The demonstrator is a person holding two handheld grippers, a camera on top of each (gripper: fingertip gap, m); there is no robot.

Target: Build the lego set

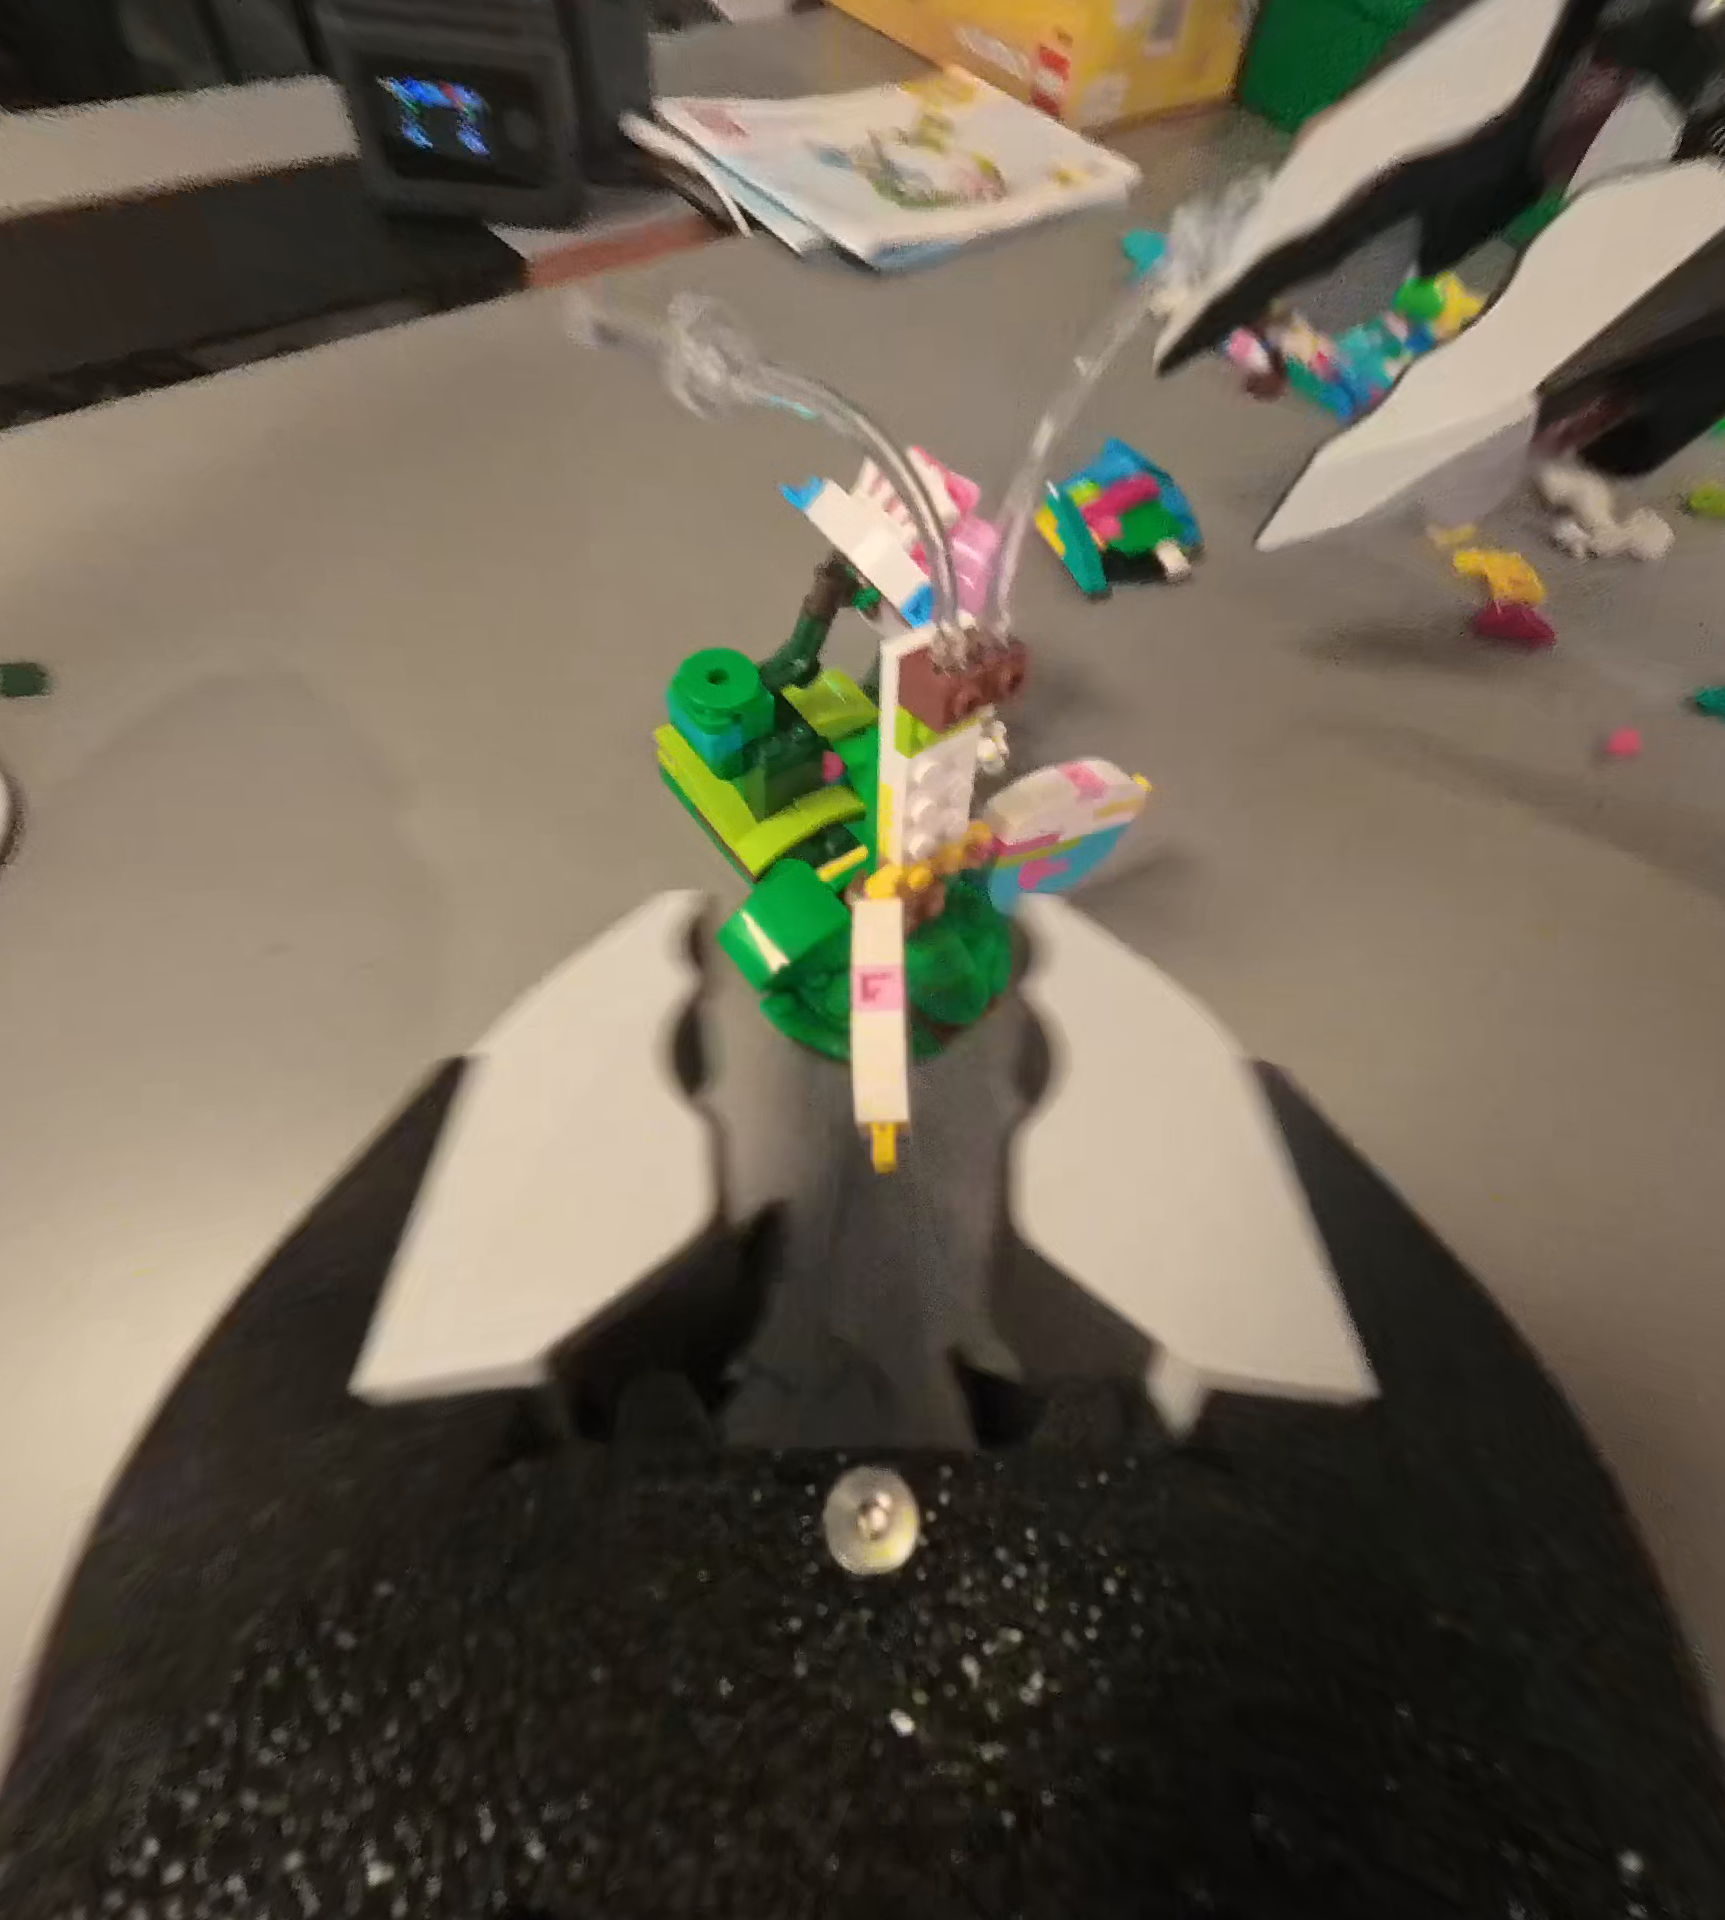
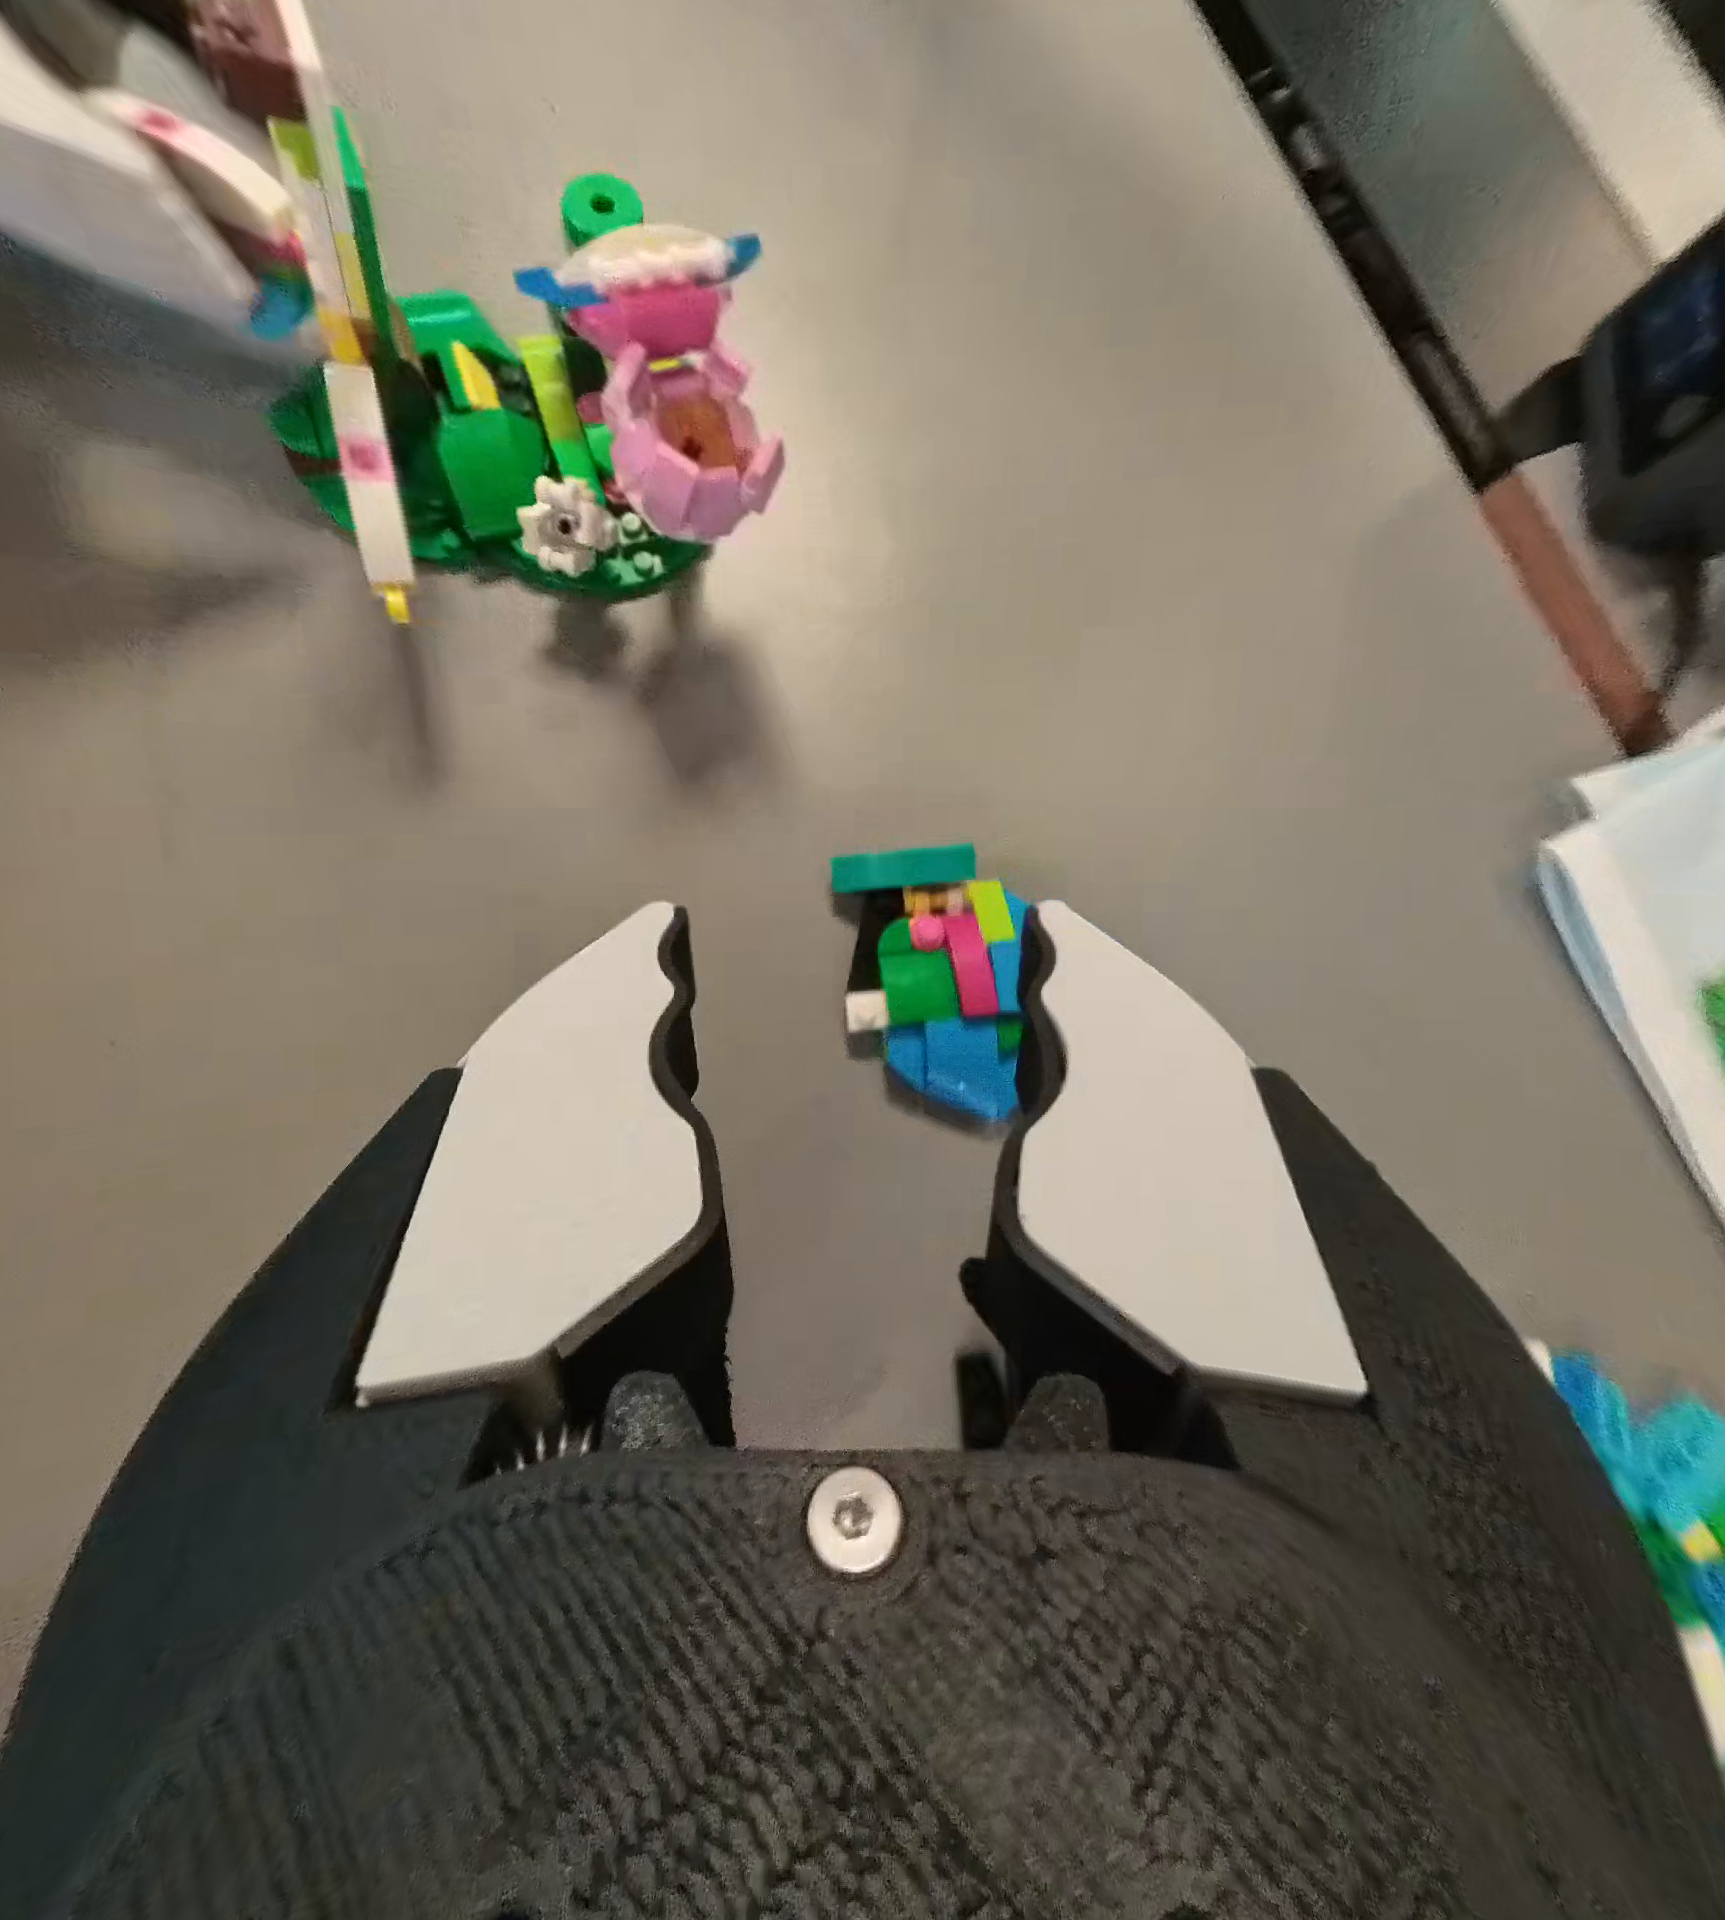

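Observation:
The lego model (image 1: 785,758) stands on the grey table: a round green base with green leaves, a pink flower (image 2: 692,447) and a white, pink and blue butterfly with clear antennae (image 1: 925,790). My left gripper (image 1: 868,935) is open, its fingertips on either side of the base and just above it. My right gripper (image 2: 858,935) is open and empty, low over the table. A small blue, green and pink sub-assembly (image 2: 941,997) lies by its right finger (image 2: 1149,1122). The model (image 2: 484,457) is farther off at upper left. The right gripper (image 1: 1216,447) also shows in the left wrist view.
An instruction booklet (image 1: 889,166) lies at the back, also at the right edge (image 2: 1710,987). A yellow box (image 1: 1076,52) and a black device with a screen (image 1: 442,114) stand behind it. Loose pieces (image 1: 1502,592) are scattered at the right, more near the right gripper (image 2: 1668,1486). Both grippers' tips are roughly 9 centimeters from the pink flower (image 2: 692,447).

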